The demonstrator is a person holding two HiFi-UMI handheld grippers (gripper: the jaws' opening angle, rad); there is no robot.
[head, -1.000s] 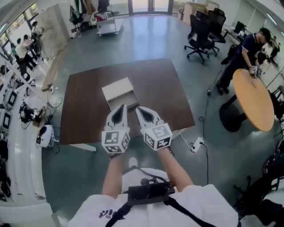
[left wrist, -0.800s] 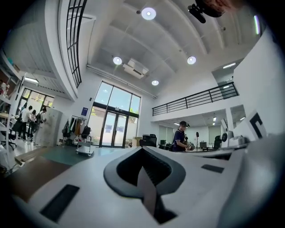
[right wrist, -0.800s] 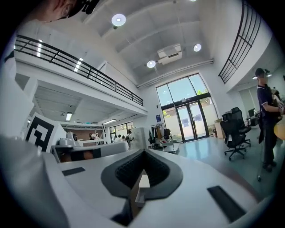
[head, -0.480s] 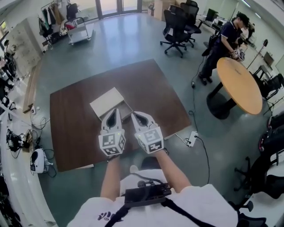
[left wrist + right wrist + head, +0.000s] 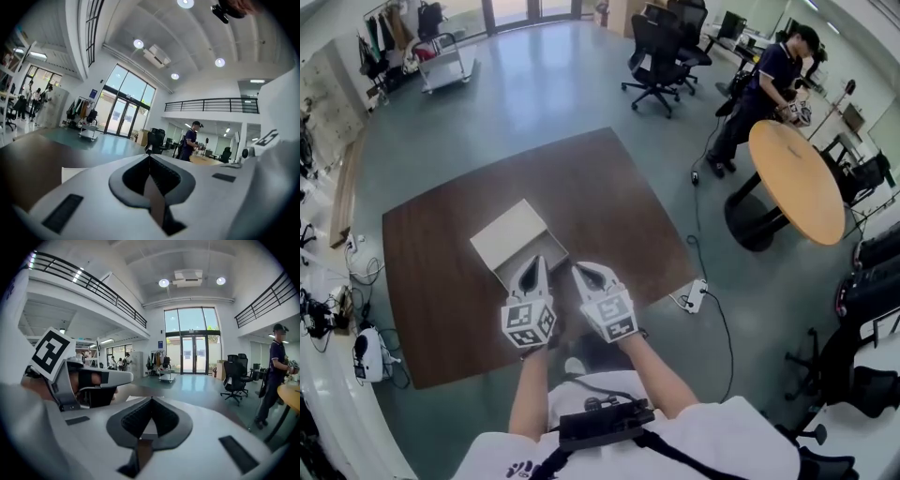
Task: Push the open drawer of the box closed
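A pale beige box point(image 5: 506, 232) lies on the dark brown table point(image 5: 609, 202), with its open drawer point(image 5: 553, 260) facing me. My left gripper point(image 5: 537, 262) is shut, and its tip is over the drawer's front part, hiding some of it. Just to the right, my right gripper point(image 5: 578, 270) is also shut, with its tip at the drawer's near right corner. Whether either tip touches the drawer cannot be told. In the left gripper view the closed jaws point(image 5: 149, 157) point past a white corner of the box point(image 5: 74, 173). The right gripper view shows closed jaws point(image 5: 151, 400) and the left gripper beside them.
The table's near edge point(image 5: 534, 352) runs just in front of my body. On the floor to the right are a power strip point(image 5: 695, 298) and its cable. Further right a person point(image 5: 766, 80) stands at a round orange table point(image 5: 797, 178). Office chairs point(image 5: 661, 52) stand at the back.
The head view has swung, so the box and table now sit lower and further left. Both shut grippers have stayed together and moved in over the drawer's front.
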